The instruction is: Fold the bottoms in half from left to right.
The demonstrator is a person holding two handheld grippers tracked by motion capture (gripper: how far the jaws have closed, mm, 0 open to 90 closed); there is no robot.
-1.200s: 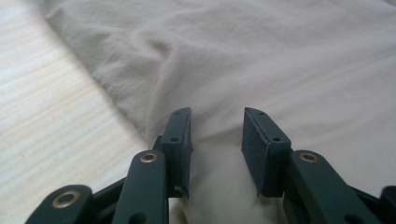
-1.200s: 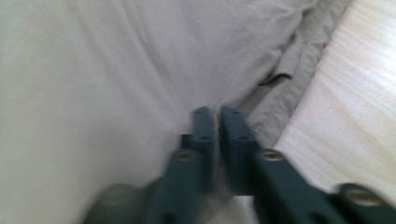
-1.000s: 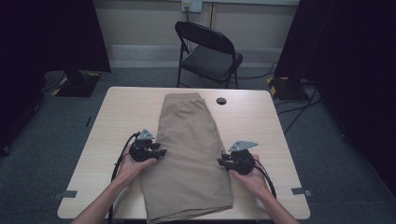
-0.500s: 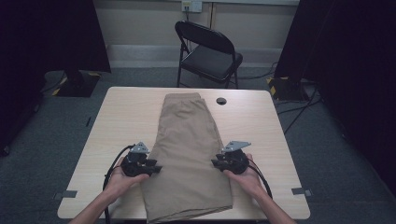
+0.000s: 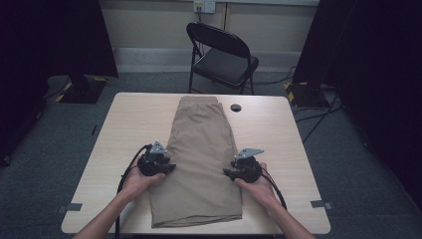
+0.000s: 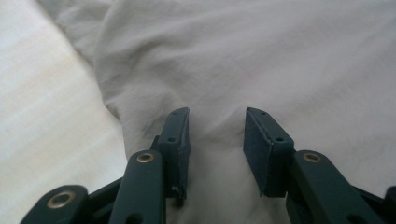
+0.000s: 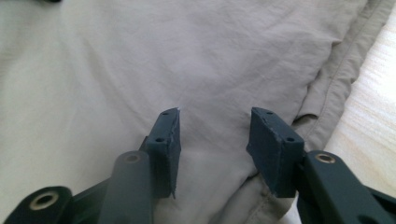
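Note:
Tan shorts (image 5: 204,149) lie folded lengthwise down the middle of the wooden table (image 5: 129,124). My left gripper (image 5: 170,168) is at their left edge with its jaws pointing inward. In the left gripper view the left gripper (image 6: 217,126) has just been closing a little and stands open, a low ridge of the shorts (image 6: 280,60) between its pads without being pinched. My right gripper (image 5: 227,173) is at the right edge. Seen in the right gripper view, the right gripper (image 7: 215,126) has just been opening and stands open over the shorts (image 7: 140,60) near the hem.
A small black round disc (image 5: 235,107) lies on the table beside the far end of the shorts. A black folding chair (image 5: 224,55) stands behind the table. Grey tape marks (image 5: 69,207) sit near the table's front corners.
The left hand dipped toward the near edge, then came back up along the shorts' left side. The right hand shifted slightly inward onto the right edge.

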